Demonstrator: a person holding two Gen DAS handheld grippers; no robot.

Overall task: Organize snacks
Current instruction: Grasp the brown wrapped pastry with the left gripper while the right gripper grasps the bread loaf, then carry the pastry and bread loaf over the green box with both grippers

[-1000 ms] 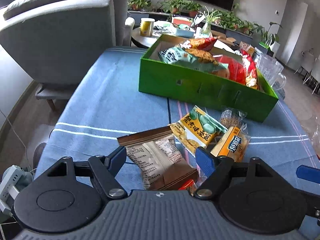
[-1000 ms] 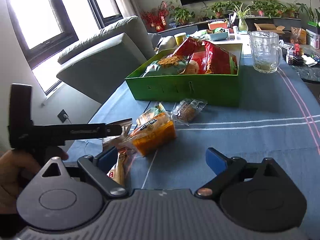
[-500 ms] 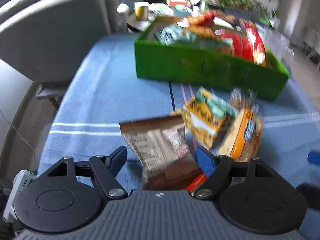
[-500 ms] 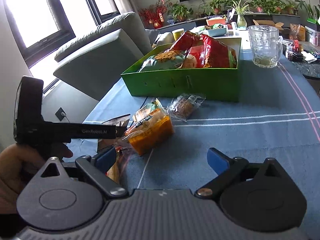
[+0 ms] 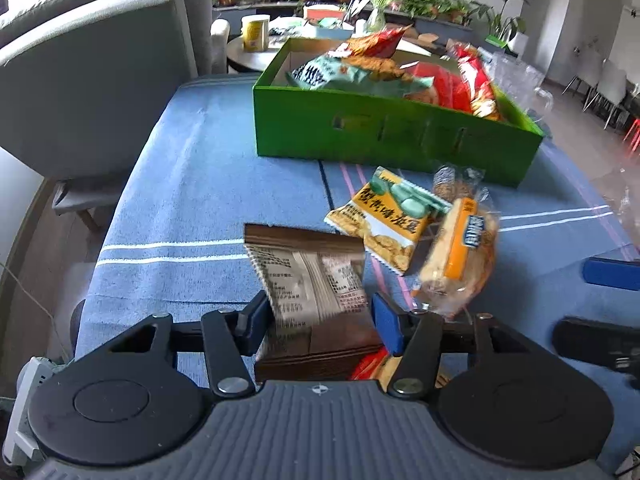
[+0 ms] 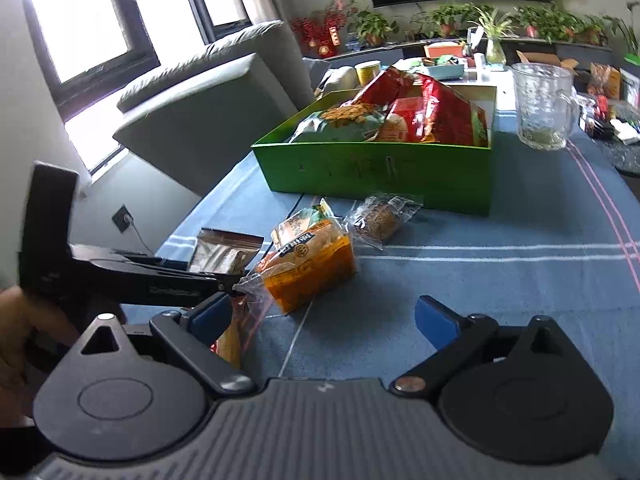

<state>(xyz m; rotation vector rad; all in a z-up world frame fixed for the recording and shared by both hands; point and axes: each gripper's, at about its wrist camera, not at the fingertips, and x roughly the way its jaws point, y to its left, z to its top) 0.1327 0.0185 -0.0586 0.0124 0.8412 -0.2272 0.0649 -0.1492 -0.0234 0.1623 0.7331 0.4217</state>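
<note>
At the bottom centre of the left wrist view, the left claw point(image 5: 316, 316) is closed onto a brown and grey foil snack packet with printed text point(image 5: 310, 280); its blue pads press both sides of the packet, whose lower end is cut off behind the claw body. A red and yellow wrapper point(image 5: 370, 364) peeks out under the right pad, too hidden to identify. At the right edge a blue pad and black arm of the other tool are cut off by the frame

In the right wrist view, the right claw point(image 6: 324, 318) stands wide, nothing between its pads, over the blue cloth-covered worktop point(image 6: 500, 280). Here the left tool crosses the lower left as a dark bar that hides most of the brown packet; only its shiny top edge shows at centre left

Just beyond, in the middle of both views, lie an orange-labelled clear bag of bread point(image 5: 460, 256), a yellow and green bean snack packet point(image 5: 390, 220) and a small clear-wrapped brown cake point(image 6: 380, 220). The yellow packet is plain in the left view but mostly hidden behind the bread bag in the right view, while the cake is blurred in the left view

Farther up, the green cardboard box point(image 5: 384, 132) holds red and green snack bags. Only the right view clearly shows the clear glass mug point(image 6: 544, 106) at the upper right, beside the box; in the left view it is a blur
</note>
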